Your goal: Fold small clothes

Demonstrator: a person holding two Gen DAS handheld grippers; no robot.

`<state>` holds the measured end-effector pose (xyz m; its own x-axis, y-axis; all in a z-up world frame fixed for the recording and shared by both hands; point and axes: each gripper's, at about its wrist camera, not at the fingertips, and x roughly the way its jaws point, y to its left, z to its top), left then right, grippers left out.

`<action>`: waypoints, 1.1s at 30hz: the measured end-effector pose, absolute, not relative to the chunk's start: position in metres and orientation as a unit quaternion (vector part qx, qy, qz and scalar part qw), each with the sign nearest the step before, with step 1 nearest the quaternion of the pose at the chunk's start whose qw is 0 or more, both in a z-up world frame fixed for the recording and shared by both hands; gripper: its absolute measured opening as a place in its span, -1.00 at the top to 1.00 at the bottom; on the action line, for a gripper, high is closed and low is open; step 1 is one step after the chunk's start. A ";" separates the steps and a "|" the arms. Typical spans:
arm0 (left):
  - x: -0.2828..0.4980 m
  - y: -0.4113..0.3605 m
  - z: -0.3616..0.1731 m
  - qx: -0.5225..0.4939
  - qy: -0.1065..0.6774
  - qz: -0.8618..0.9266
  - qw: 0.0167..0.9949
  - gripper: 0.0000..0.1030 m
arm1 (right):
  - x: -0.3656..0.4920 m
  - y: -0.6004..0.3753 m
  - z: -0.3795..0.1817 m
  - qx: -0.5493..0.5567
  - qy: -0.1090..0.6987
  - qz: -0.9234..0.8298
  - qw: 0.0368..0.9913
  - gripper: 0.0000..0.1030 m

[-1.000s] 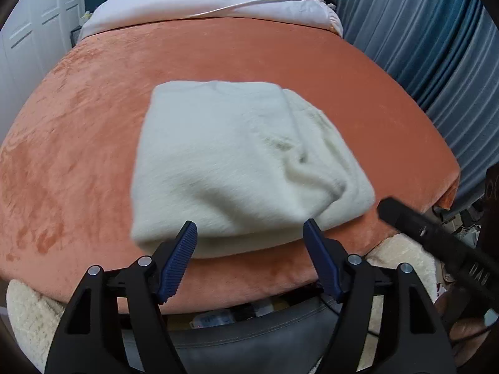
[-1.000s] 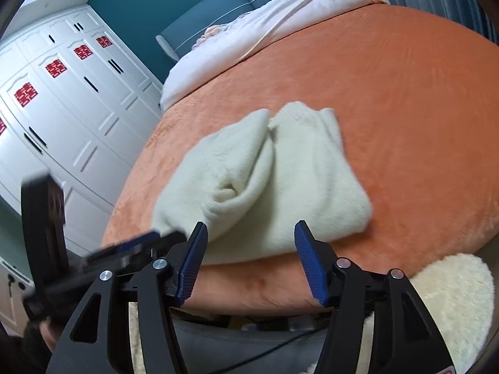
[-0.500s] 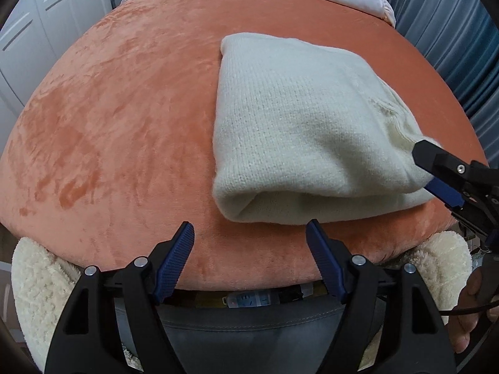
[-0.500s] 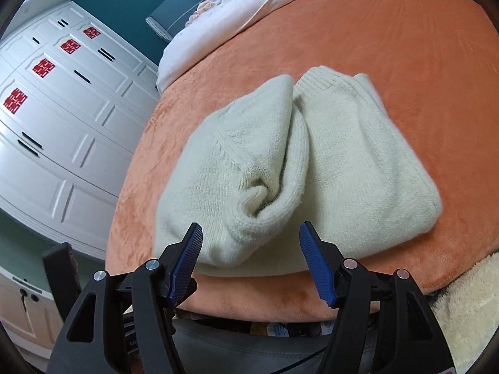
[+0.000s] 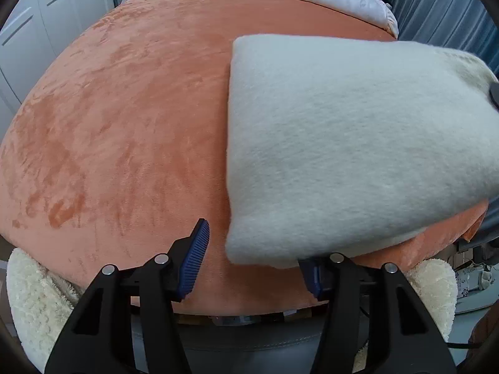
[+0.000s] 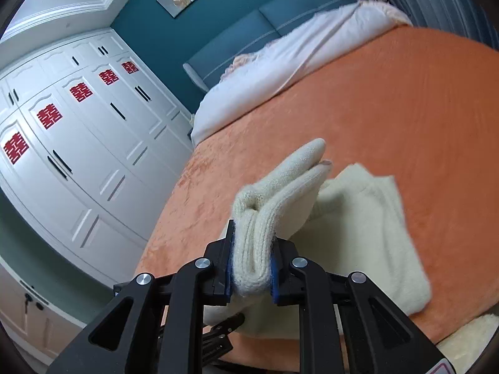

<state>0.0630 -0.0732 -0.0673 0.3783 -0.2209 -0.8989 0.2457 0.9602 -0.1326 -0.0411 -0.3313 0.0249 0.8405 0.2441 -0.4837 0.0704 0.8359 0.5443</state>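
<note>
A folded cream knit sweater point(image 5: 343, 143) lies on the orange bed cover point(image 5: 124, 124), near the bed's foot edge. My left gripper point(image 5: 252, 246) points steeply down at the sweater's near left corner. Its jaws are closing with that corner between them; the left pad point(image 5: 195, 258) stands clear of the knit and the right pad is half hidden under the cloth. My right gripper point(image 6: 252, 237) is shut on a bunched fold of the sweater point(image 6: 358, 224) and holds that edge raised off the cover, its jaws still tightening. The sweater's remaining part hangs down to the bed.
A white quilt point(image 6: 296, 71) lies across the head of the bed before a blue headboard point(image 6: 280, 21). White wardrobe doors point(image 6: 78, 143) stand along the left, blue curtains point(image 5: 452, 9) on the right. A fluffy cream rug point(image 5: 31, 290) lies below the foot edge.
The right gripper has closed on the sweater's fold and lifted it. The left gripper has come down to the near left corner and its jaws have narrowed.
</note>
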 end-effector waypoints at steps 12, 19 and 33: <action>0.059 -0.091 -0.087 0.038 0.549 -0.132 0.825 -0.05 | -0.071 -0.384 -0.072 0.318 0.356 -0.053 0.877 0.68; 0.055 -0.098 -0.091 0.055 0.557 -0.136 0.817 -0.10 | -0.063 -0.396 -0.101 0.305 0.417 -0.072 0.853 0.63; 0.030 -0.038 -0.034 0.007 0.508 -0.107 0.855 -0.14 | -0.073 -0.325 0.011 0.181 0.324 0.012 0.928 0.64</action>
<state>0.0302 -0.0378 -0.0341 0.4615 -0.1760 -0.8695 0.1903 0.9769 -0.0968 -0.0733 -0.3253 0.0114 0.7895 0.1389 -0.5978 0.0955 0.9344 0.3432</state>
